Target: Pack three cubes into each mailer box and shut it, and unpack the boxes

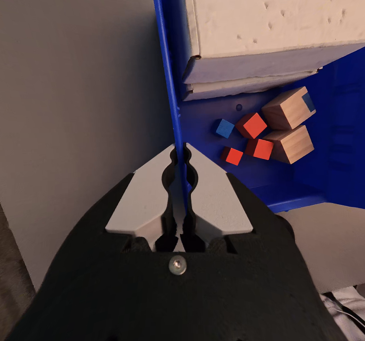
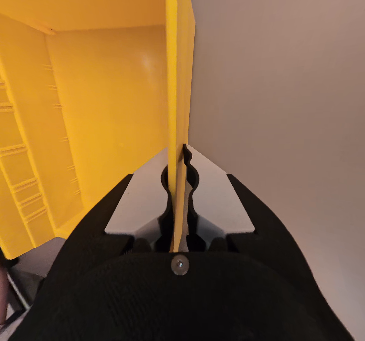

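Left tool (image 1: 179, 149) clamped on the thin rim of a blue bin (image 1: 167, 58), one finger on either side of the wall. Just past the fingers, inside the bin: a small red cube (image 1: 232, 156) nearest, a second red cube (image 1: 259, 149) touching a wooden block (image 1: 292, 145), a third red cube (image 1: 251, 125) above them, and a small blue cube (image 1: 224, 128) lying apart to the left. Behind these, another wooden block (image 1: 288, 109) with a blue corner patch. Farther back, a white mailer box (image 1: 266, 25), lid down, filling the far part of the bin. Grey desk (image 1: 79, 74) left of the bin wall.

Right tool (image 2: 180, 149) clamped likewise on the rim of a yellow bin (image 2: 173, 64). Ribbed yellow walls and a smooth floor beyond. Same pale desk (image 2: 276, 94) on the right.
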A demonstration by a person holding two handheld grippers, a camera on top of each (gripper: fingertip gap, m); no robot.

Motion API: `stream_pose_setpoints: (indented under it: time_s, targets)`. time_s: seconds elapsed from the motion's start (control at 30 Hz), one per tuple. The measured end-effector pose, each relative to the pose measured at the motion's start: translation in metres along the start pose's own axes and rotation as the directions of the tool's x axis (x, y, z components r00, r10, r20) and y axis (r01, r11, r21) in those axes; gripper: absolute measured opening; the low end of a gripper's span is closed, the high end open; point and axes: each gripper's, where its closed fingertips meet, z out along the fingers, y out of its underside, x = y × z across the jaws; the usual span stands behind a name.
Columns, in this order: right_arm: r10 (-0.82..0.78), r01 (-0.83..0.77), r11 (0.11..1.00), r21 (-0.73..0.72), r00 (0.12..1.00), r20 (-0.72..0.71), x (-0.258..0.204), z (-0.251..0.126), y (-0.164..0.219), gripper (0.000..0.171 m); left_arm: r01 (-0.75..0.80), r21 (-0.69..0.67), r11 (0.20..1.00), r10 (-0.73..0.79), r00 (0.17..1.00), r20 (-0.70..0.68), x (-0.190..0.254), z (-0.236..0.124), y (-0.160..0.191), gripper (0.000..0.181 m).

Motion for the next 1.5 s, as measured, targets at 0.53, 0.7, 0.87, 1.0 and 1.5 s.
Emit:
stream_pose_setpoints:
  time_s: [0.53, 0.7, 0.87, 1.0, 1.5]
  targets:
    - [-0.14, 0.141, 0.99, 0.006, 0.99, -0.006, 0.018, -0.005, -0.004, 0.003, -0.169, -0.008, 0.986, 0.168, 0.985, -0.047, 0.01, -0.002, 0.009, 0.005]
    - [-0.198, 0.198, 0.98, 0.007, 0.98, -0.019, 0.015, -0.004, -0.006, 0.004, -0.166, -0.002, 0.986, 0.166, 0.985, -0.055, 0.009, -0.003, 0.009, 0.005]
    - [-0.189, 0.191, 0.981, 0.04, 0.981, -0.049, 0.019, -0.002, -0.019, 0.004, -0.141, -0.003, 0.99, 0.141, 0.989, -0.036, 0.004, -0.003, 0.008, 0.004]
    - [-0.194, 0.195, 0.981, 0.016, 0.98, -0.032, 0.017, -0.004, -0.008, 0.004, -0.133, 0.003, 0.991, 0.133, 0.991, -0.007, -0.001, -0.004, 0.007, 0.004]
    - [-0.144, 0.144, 0.989, 0.019, 0.99, -0.015, 0.028, -0.008, 0.0, 0.003, -0.113, 0.013, 0.994, 0.112, 0.994, 0.013, -0.015, -0.008, 0.013, 0.004]
